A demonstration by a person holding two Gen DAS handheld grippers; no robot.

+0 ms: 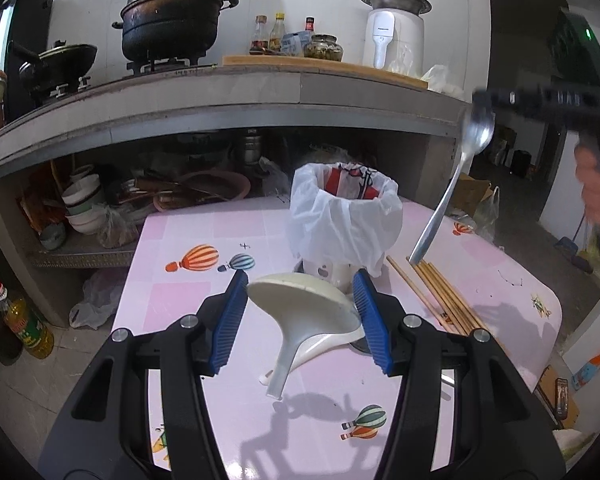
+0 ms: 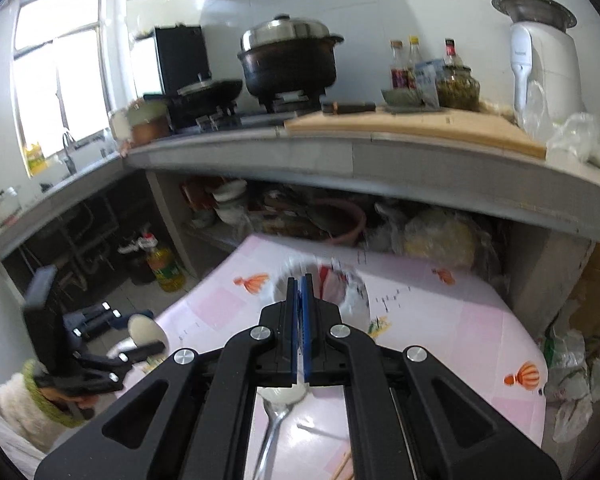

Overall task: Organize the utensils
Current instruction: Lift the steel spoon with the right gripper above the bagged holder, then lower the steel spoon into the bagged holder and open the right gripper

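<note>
My left gripper (image 1: 300, 300) is open, its blue pads on either side of the bowl of a white plastic ladle (image 1: 300, 304) lying on the pink table (image 1: 188, 280). My right gripper (image 2: 299, 292) is shut on a metal spoon (image 2: 276, 416), which hangs handle-down below the jaws. In the left wrist view the spoon (image 1: 452, 184) hangs from the right gripper (image 1: 484, 100) at upper right, its handle tip just above several wooden chopsticks (image 1: 440, 296). A white bag-lined holder (image 1: 344, 216) stands behind the ladle; it also shows in the right wrist view (image 2: 340, 292), blurred.
A concrete counter (image 1: 220, 96) with pots, bottles and an appliance runs behind the table. Its lower shelf holds bowls (image 1: 82, 204) and a pink basin. An oil bottle (image 1: 24, 328) stands on the floor at left. A second white utensil lies under the ladle.
</note>
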